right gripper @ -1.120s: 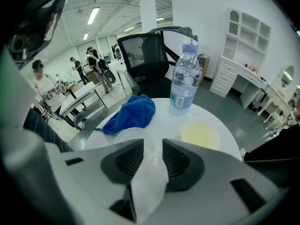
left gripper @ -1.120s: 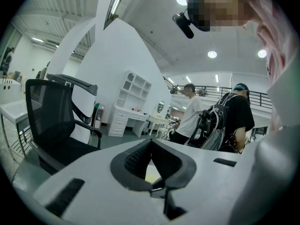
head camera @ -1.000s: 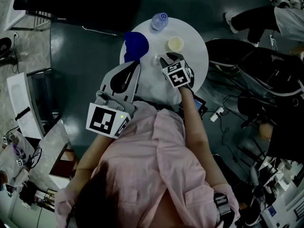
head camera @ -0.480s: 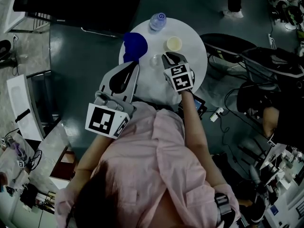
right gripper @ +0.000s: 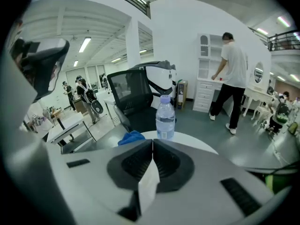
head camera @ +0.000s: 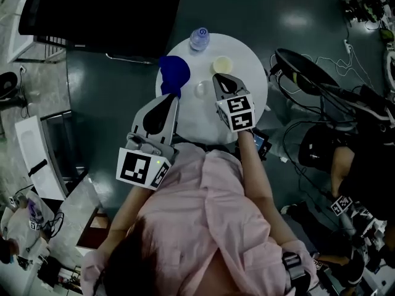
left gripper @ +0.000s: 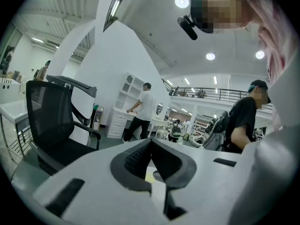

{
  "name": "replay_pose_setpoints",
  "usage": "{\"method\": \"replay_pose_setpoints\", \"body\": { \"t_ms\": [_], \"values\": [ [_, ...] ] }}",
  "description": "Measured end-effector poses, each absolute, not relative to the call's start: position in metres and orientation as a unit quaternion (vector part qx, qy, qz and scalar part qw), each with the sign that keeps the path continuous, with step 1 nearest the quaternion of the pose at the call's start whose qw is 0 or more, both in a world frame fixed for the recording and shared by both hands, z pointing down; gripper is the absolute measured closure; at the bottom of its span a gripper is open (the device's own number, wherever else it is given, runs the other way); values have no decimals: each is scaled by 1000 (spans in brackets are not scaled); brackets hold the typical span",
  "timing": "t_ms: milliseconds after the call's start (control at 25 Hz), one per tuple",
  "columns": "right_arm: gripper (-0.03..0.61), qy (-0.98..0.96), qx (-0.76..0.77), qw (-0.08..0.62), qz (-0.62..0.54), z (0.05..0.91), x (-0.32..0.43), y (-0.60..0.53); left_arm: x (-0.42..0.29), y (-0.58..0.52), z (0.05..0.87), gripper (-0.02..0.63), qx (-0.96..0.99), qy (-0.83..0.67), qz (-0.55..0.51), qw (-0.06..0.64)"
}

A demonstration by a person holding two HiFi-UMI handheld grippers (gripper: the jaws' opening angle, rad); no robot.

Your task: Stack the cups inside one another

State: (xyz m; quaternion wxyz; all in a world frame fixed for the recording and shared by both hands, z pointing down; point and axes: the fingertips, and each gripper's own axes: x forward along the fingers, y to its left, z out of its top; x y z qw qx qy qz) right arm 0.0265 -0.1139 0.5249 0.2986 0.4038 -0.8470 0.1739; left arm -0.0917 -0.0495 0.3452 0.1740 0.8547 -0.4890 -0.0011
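As seen in the head view, a round white surface (head camera: 254, 73) is shown w/ a blue cloth (head camera: 174, 71) at its left, a water bottle (head camera: 199, 39) at the far edge and a cream cup (head camera: 223, 64) upright nr the middle. A clear cup (head camera: 202, 89) is seen just left of the R hand-held gripper (head camera: 218, 79), whose tips are held above the surface close to both cups. The L hand-held gripper (head camera: 169, 98) is held at the near-left edge, tips by the cloth. In the L gripper view, the pads are seen pressed together at the tips w/ nothing btwn them. A bit of pale surface and sth yellowish are glimpsed through the slot below. In the R gripper view, the jaws have just been closing and are pressed together. A thin whitish strip, apparently the clear cup's wall, is pinched btwn them. Bottle and cloth are seen beyond the tips.
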Motion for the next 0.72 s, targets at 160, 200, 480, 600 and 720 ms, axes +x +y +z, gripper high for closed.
{"method": "replay_pose_setpoints", "body": {
  "t_ms": [160, 200, 480, 600, 720],
  "values": [
    [548, -847, 433, 256, 172, 505, 32, -123, -94, -50, 344, 596, 858, -485, -6, 168],
    [548, -847, 441, 245, 170, 498, 34, -125, -94, -50, 343, 596, 859, -484, -7, 166],
    [549, -843, 482, 185, 149, 454, 54, -117, -92, -36, 337, 595, 860, -484, -10, 163],
    [549, -845, 493, 162, 132, 436, 58, -117, -92, -35, 335, 595, 863, -481, -12, 154],
    [549, -843, 503, 146, 117, 418, 62, -112, -92, -31, 332, 596, 866, -477, -14, 148]
  ]
}}
